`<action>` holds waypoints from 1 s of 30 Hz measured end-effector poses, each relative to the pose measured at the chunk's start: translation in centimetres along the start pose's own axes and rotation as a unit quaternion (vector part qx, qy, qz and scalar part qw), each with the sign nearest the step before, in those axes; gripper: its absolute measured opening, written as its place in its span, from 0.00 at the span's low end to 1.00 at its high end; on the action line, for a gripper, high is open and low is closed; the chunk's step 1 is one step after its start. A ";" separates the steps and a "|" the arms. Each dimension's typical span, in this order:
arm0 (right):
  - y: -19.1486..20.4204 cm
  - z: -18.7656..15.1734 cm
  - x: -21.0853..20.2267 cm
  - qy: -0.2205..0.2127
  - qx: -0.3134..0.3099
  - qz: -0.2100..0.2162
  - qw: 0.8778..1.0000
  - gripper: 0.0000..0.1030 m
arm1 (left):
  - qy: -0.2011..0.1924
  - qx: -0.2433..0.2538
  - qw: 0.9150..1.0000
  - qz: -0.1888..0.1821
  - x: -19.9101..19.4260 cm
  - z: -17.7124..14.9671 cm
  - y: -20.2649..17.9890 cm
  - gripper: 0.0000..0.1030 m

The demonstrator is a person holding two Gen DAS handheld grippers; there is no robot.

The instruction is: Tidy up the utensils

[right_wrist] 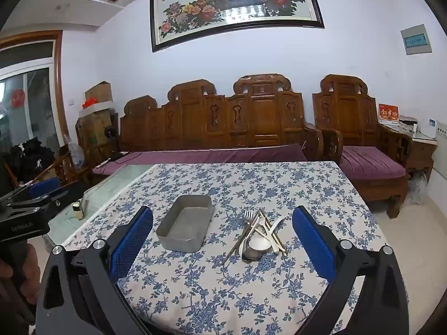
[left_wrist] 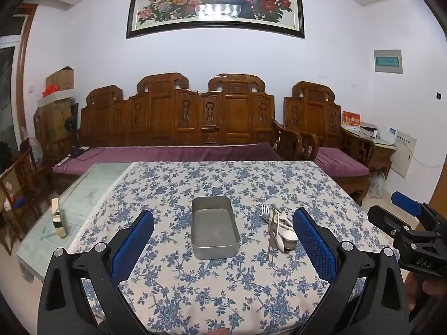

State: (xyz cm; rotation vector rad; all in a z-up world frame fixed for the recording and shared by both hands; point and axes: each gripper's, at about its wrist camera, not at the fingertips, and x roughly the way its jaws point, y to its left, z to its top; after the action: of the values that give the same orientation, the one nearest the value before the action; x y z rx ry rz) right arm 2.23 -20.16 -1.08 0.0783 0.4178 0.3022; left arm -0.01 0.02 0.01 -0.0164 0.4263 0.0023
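- Blue-flowered cloth [right_wrist: 223,284] covers the bench, with a grey metal tin [right_wrist: 185,230] lying empty on it.
- Just right of the tin lies a heap of utensils [right_wrist: 258,237]: a fork, spoons, and what look like chopsticks, though the tangle is hard to sort.
- Left hand-held gripper [left_wrist: 223,240] hovers above the near edge, jaws wide apart, the tin framed between them and nothing gripped.
- Right hand-held gripper [right_wrist: 222,240] hovers likewise, spread open and empty, the utensils ahead between its blue pads [right_wrist: 313,243], well short of touching.
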 end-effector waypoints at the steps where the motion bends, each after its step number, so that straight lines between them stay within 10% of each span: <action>1: 0.0 0.0 0.0 0.000 0.000 0.000 1.000 0.97 | -0.002 0.001 1.000 0.000 0.0 0.0 0.0 0.94; 30: -0.2 -0.3 0.1 0.000 -0.002 -0.002 1.000 0.97 | -0.003 0.006 1.000 0.002 -0.3 0.2 -0.1 0.94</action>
State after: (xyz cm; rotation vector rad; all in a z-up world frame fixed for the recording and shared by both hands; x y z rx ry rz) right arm 2.22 -20.28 -1.41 0.0737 0.4179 0.2994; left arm -0.18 -0.06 0.26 -0.0034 0.4197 0.0029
